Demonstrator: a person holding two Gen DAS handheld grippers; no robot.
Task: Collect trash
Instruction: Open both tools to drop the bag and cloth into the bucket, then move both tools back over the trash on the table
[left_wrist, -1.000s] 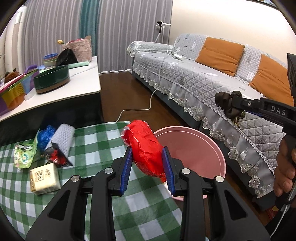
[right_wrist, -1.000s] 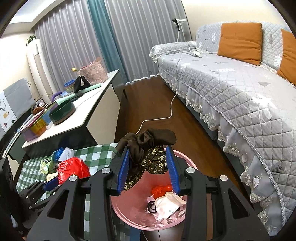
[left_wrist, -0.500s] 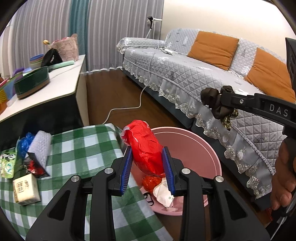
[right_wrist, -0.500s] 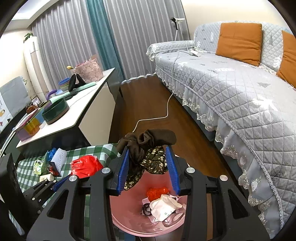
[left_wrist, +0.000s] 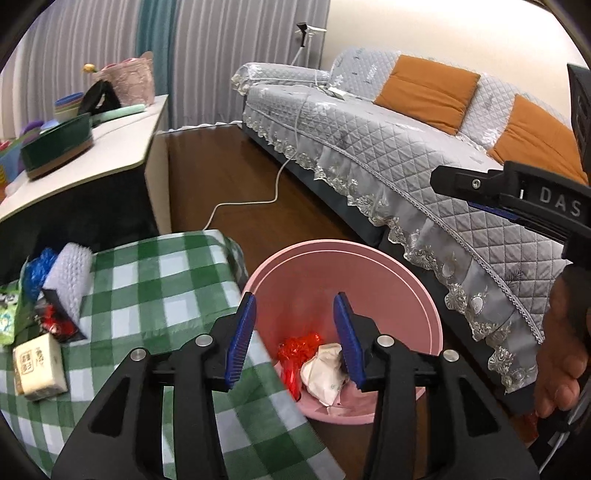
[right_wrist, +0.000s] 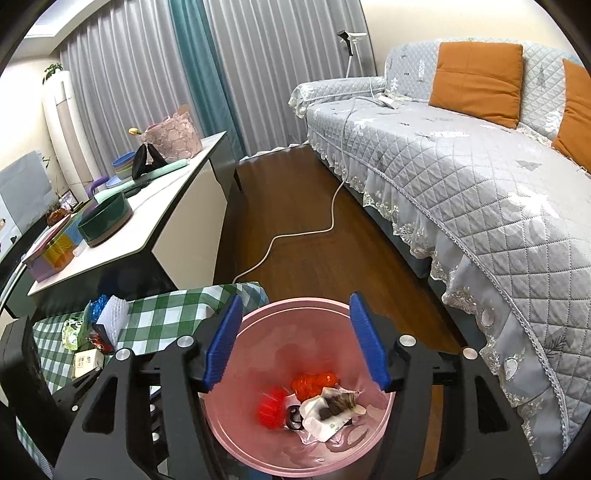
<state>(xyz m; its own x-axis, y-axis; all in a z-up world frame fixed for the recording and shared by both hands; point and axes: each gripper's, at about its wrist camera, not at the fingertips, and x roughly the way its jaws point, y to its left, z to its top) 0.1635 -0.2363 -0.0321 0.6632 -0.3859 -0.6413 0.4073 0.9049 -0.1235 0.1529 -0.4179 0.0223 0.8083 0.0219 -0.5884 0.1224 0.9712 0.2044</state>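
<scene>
A: What has changed just now?

B: Half a second ago the left gripper (left_wrist: 293, 334) held a red bag and the right gripper (right_wrist: 295, 341) held a dark cloth. Now the fingers of both are open and hold nothing. Both grippers hang over the pink bin (right_wrist: 243, 439). Inside it I see red plastic (right_wrist: 271, 408), a white wrapper (right_wrist: 327, 415) and something dark on the wrapper, perhaps the cloth.

A: So two pieces are done. What is left?

B: On the checked desk (left_wrist: 166, 295), at its far left, there is still a small heap: a white foam net (left_wrist: 72, 275), a blue bag (left_wrist: 37, 267), a green packet (left_wrist: 7, 314), a red and black wrapper (left_wrist: 57, 319) and a small box (left_wrist: 38, 363).

A: Is there room to move?

B: I think yes. The bin stands just beside the right edge of the desk, and the cloth between the bin and the heap is bare. The sofa (right_wrist: 480, 192) is near on the right, so the right gripper has less space there.
</scene>
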